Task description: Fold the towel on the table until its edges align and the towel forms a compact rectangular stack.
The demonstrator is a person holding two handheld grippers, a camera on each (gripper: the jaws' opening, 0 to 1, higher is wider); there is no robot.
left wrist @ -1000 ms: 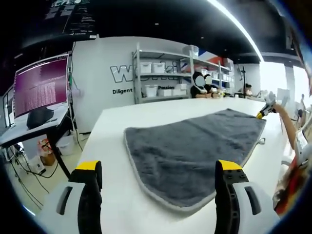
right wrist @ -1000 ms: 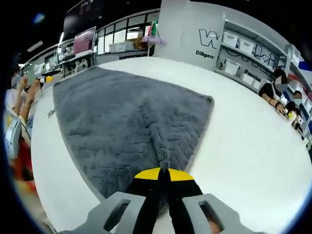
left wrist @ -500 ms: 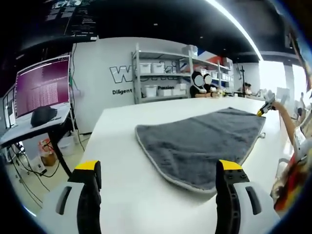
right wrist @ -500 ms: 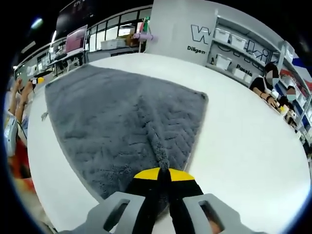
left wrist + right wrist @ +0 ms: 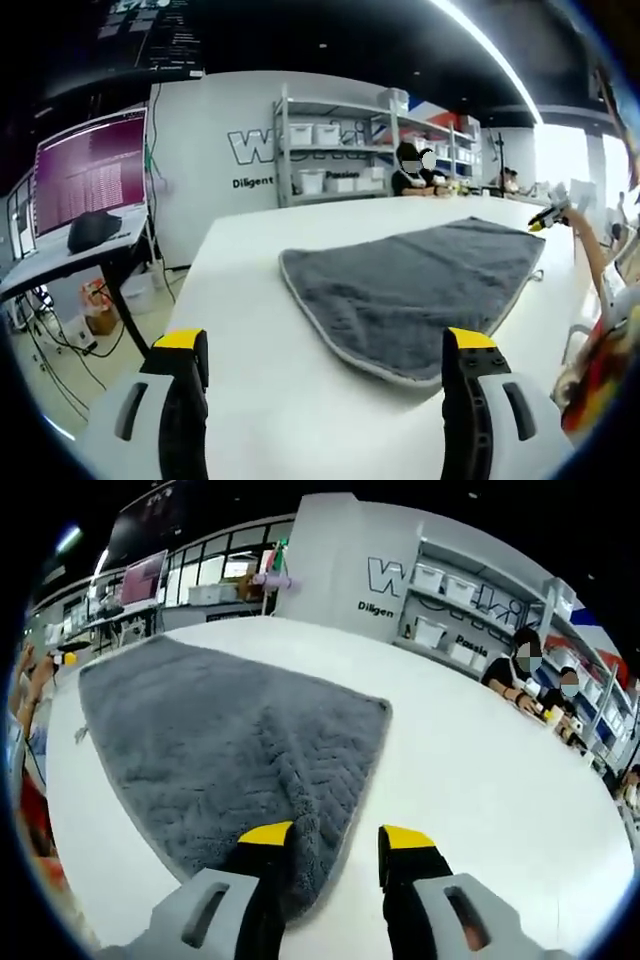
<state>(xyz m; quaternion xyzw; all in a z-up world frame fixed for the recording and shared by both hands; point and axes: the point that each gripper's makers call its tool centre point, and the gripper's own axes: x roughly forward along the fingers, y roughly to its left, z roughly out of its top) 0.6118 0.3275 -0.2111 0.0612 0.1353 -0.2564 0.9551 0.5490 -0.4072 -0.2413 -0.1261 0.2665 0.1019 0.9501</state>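
Now gray towel [image 5: 215, 745] flat on white table [image 5: 480, 770]; right hand-held gripper [image 5: 335, 838] parted.

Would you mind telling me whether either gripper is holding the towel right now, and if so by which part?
Nothing is held. The right gripper is open at a corner of the grey towel, and the left gripper is open, short of it.

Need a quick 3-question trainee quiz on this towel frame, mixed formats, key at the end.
1. True or false: the right hand-held gripper is shut on the grey towel.
2. Multiple choice: the towel lies on a) a shelf b) the white table c) the floor.
3. Fill in: the left hand-held gripper has its jaws ____.

Key: 1 false, its jaws stand apart over the towel's near edge; 2 b; 3 open.
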